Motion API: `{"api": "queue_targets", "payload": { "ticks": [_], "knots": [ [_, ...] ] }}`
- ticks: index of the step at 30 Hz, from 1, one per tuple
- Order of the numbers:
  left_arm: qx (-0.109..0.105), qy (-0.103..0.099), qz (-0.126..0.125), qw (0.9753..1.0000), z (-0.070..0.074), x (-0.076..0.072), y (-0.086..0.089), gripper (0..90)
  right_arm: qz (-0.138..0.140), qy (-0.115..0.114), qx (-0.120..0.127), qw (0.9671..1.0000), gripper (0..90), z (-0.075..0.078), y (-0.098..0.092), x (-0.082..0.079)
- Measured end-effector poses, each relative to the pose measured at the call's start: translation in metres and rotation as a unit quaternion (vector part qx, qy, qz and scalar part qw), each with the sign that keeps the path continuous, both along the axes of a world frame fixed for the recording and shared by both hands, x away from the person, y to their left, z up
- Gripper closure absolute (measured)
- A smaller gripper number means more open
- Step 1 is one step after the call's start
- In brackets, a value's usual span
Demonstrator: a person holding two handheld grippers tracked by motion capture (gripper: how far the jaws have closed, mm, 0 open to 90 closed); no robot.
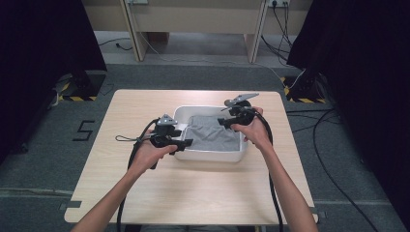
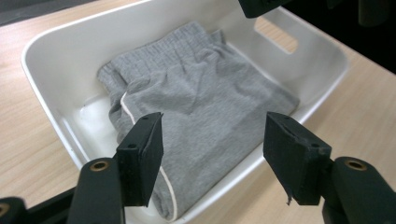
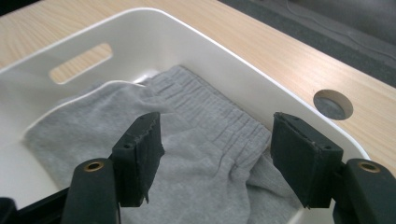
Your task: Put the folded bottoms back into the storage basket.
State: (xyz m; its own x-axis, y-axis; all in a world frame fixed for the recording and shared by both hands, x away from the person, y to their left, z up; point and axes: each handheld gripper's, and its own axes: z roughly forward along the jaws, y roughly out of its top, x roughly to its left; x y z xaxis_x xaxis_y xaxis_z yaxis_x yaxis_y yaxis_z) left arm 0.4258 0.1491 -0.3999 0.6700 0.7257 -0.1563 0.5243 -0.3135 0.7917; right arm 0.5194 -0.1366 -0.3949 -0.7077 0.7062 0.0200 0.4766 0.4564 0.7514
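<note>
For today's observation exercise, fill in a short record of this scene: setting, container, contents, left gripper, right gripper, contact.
setting: light wooden table, person's forearms entering from the bottom of the high view
container: white bin with a slot handle in its end wall
contents: folded grey garment with a ribbed waistband and thin white piping, lying inside the bin
left gripper: open, jaws spread above the garment's near edge
right gripper: open, jaws spread above the waistband end
contact: neither gripper grips the garment
</note>
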Motion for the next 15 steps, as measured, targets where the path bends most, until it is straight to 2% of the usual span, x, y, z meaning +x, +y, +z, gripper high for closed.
{"api": "queue_targets", "payload": {
  "ticks": [8, 11, 13, 15],
  "knots": [
    [-0.023, -0.012, 0.001, 0.9997, 0.005, -0.015, 0.009, 31.1, 0.010, -0.020, 0.020, 0.9995, 33.0, 0.010, -0.008, -0.031],
    [-0.040, -0.012, 0.008, 0.9991, 0.005, -0.022, 0.015, 27.1, 0.009, -0.027, 0.024, 0.9993, 31.5, 0.013, -0.011, -0.041],
    [-0.039, -0.016, 0.016, 0.9990, 0.002, -0.027, 0.020, 20.2, 0.007, -0.031, 0.030, 0.9991, 30.4, 0.014, -0.015, -0.048],
    [-0.041, -0.017, 0.016, 0.9989, -0.001, -0.031, 0.025, 20.0, 0.005, -0.035, 0.036, 0.9988, 29.0, 0.014, -0.020, -0.056]
  ]
}}
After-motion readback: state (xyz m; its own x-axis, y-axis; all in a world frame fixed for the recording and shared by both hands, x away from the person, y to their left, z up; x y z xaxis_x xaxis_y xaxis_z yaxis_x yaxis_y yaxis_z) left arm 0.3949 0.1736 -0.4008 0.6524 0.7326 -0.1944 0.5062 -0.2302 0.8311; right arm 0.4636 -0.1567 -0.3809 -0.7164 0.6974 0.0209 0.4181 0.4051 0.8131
